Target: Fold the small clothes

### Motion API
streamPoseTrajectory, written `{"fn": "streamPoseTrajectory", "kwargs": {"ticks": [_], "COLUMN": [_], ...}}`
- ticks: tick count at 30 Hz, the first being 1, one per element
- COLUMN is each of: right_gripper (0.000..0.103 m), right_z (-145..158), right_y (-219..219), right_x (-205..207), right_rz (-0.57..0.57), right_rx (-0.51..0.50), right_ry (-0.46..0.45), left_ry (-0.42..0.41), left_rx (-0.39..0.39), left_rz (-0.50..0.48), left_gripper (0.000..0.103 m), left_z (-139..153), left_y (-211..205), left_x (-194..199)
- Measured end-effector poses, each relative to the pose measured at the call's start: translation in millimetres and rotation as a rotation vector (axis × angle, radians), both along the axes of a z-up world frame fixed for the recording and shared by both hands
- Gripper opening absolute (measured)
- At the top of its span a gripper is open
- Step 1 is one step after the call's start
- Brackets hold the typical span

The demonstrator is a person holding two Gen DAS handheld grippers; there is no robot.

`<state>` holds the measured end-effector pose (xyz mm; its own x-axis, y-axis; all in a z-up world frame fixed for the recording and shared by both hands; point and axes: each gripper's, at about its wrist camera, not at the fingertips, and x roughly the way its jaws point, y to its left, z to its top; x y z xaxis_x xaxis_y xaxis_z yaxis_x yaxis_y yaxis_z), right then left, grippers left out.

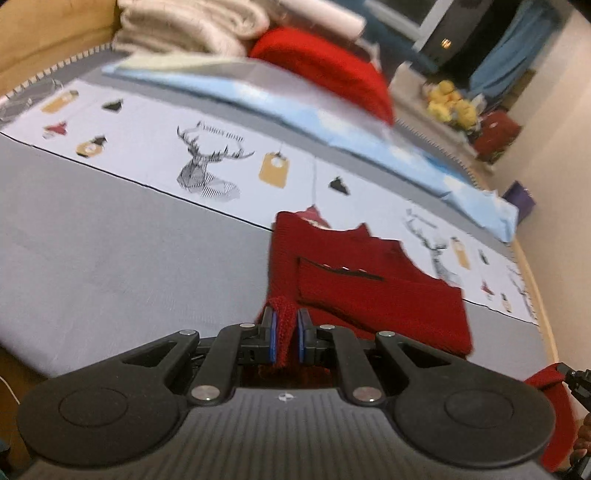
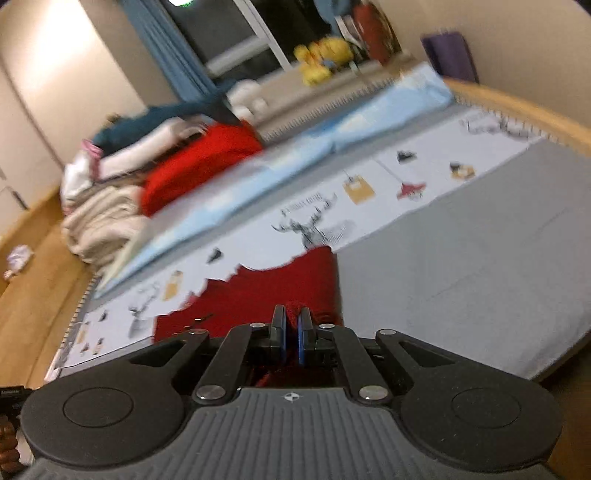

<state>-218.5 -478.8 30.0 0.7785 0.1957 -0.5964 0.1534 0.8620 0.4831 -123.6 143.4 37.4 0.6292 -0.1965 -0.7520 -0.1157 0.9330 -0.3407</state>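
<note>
My left tongs (image 1: pixel 286 334) are clamped on a rolled edge of the small dark red knitted garment (image 1: pixel 369 288), the blue pads pinching the knit between them. My right tongs (image 2: pixel 291 332) are closed on another bunched bit of the same red knit, which shows as a lump between the pads. Ahead of both pairs of tongs the rest of the garment stretches out over the grey bedsheet (image 1: pixel 110 251), its far scalloped edge reaching onto the white printed band with stag heads and tags (image 1: pixel 207 166). Farther beyond lie a pale blue folded sheet (image 1: pixel 295 107), a bright red cushion (image 1: pixel 325 66) and cream folded blankets (image 1: pixel 184 26).
</note>
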Motion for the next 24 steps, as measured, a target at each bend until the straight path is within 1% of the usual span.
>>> {"fn": "streamPoseTrajectory", "kwargs": {"ticks": [2,3,5,6,8,9,10,11,12,14,17,18,19,20,21,22,24], "right_gripper": [0.005,0.005,0.005,0.005,0.005,0.005,0.005,0.005,0.005,0.005,0.006,0.007,0.009,0.014,0.016,0.019,0.037], "right_z": [-13.5,-19.9,-35.8,-45.6,-69.1,-81.8,-93.3,-103.6,-112.2,-117.0,-118.6,-121.0,-122.9,-124.5,-125.3,-126.4,-129.3], "right_y": [-3.8,-1.9,-3.4,-2.9,-2.5,-1.8,-0.2,1.4,2.6,2.2,-0.8,-3.3,-5.1,-6.9,-9.2,-11.5,-16.2], "right_x": [46.3,67.0,110.3,127.2,153.6,161.8,167.2,171.2,176.1,181.6,184.7,184.5,183.7,182.6,181.5,180.5,177.1], "right_rz": [-0.010,-0.016,-0.025,-0.029,-0.056,-0.065,-0.069,-0.069,-0.073,-0.084,-0.096,-0.113,-0.138,-0.163,-0.181,-0.193,-0.207], "right_rx": [0.012,0.008,-0.012,-0.022,-0.021,-0.013,-0.016,-0.030,-0.040,-0.036,-0.027,-0.015,-0.012,-0.017,-0.027,-0.035,-0.044], "right_ry": [0.057,0.069,0.101,0.115,0.149,0.167,0.182,0.196,0.216,0.211,0.173,0.174,0.180,0.184,0.184,0.190,0.209], "left_ry": [0.047,0.073,0.098,0.113,0.126,0.133,0.151,0.163,0.157,0.156,0.184,0.184,0.174,0.159,0.145,0.133,0.117], "left_rx": [0.004,0.010,0.047,0.043,0.028,0.044,0.062,0.063,0.056,0.039,-0.009,-0.008,0.011,0.043,0.083,0.115,0.138], "left_rz": [-0.002,-0.019,-0.037,-0.032,-0.030,-0.034,-0.035,-0.026,-0.023,-0.011,0.028,0.025,0.015,0.008,-0.003,-0.017,-0.032], "left_gripper": [0.011,0.011,0.011,0.011,0.011,0.011,0.011,0.011,0.011,0.011,0.016,0.019,0.022,0.027,0.032,0.033,0.033], "left_z": [-15.9,-25.1,-40.9,-51.4,-71.1,-79.7,-87.5,-91.9,-93.2,-96.1,-105.8,-106.9,-105.7,-103.8,-101.4,-99.5,-96.8], "left_y": [5.4,6.2,5.9,6.7,4.9,0.8,-3.6,-5.8,-7.5,-5.3,4.2,5.1,3.7,1.4,-2.0,-4.9,-7.9], "left_x": [40.7,63.7,96.5,110.2,125.1,127.8,130.8,134.5,136.8,142.6,146.1,145.9,145.0,143.9,141.7,139.6,135.8]}}
